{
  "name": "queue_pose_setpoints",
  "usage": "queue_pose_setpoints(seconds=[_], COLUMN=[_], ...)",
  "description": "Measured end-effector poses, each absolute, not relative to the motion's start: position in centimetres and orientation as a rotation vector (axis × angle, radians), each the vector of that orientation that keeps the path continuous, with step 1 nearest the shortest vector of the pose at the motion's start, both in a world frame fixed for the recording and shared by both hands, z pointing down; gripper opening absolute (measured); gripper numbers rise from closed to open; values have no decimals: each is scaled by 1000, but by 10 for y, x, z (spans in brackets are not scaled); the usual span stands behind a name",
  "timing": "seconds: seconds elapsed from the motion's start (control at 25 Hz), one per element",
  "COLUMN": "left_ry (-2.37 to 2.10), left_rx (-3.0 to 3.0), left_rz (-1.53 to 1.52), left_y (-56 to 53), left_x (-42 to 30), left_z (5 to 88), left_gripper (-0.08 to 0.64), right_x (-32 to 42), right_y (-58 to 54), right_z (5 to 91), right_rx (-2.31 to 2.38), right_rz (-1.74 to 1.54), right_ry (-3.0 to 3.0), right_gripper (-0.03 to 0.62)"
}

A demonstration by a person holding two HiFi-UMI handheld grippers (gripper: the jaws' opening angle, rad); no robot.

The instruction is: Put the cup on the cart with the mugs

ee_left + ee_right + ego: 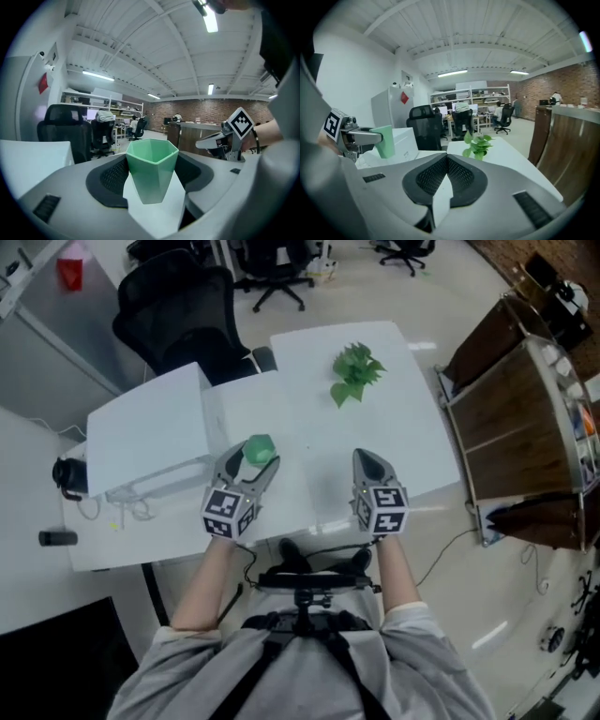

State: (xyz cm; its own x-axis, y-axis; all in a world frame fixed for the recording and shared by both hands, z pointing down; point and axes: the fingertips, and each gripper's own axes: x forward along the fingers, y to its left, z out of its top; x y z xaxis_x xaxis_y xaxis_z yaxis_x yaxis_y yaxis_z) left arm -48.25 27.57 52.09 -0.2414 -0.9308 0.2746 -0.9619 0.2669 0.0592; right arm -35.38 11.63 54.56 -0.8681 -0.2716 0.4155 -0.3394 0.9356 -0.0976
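Cup (pixel 259 448) in left hand-held gripper (pixel 254 461), near table edge (pixel 309 521), cart (pixel 497 409) right

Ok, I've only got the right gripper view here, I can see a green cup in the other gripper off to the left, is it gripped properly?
Observer: Yes; the left gripper view shows the cup upright between the left gripper's pads, both pressing its sides.
Operator: Is it over the table?
Observer: The head view puts it above the white table, near the front edge, left of the right gripper.
Operator: Anything on the cart?
Observer: In the head view small items sit on the cart; too small to call mugs.
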Motion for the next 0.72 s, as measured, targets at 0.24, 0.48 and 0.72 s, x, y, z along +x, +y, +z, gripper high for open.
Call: queue_pose_setpoints(seconds=[0.24, 0.48, 0.72], left_ry=[-2159, -2050, -1970], left_rx=[1926, 2041, 2136], left_rz=[216, 229, 235], left_y=[194, 113, 46], left_x=[-415, -325, -238], left_z=[520, 516, 511], left_gripper=[307, 307, 307], right_x=[-257, -152, -56], right_y=[46, -18, -69], right_z=[550, 550, 549], right_rx=[679, 840, 945], right_rz=[308, 367, 386], right_ry=[-2666, -2636, -2617], right_gripper=[9, 9, 9])
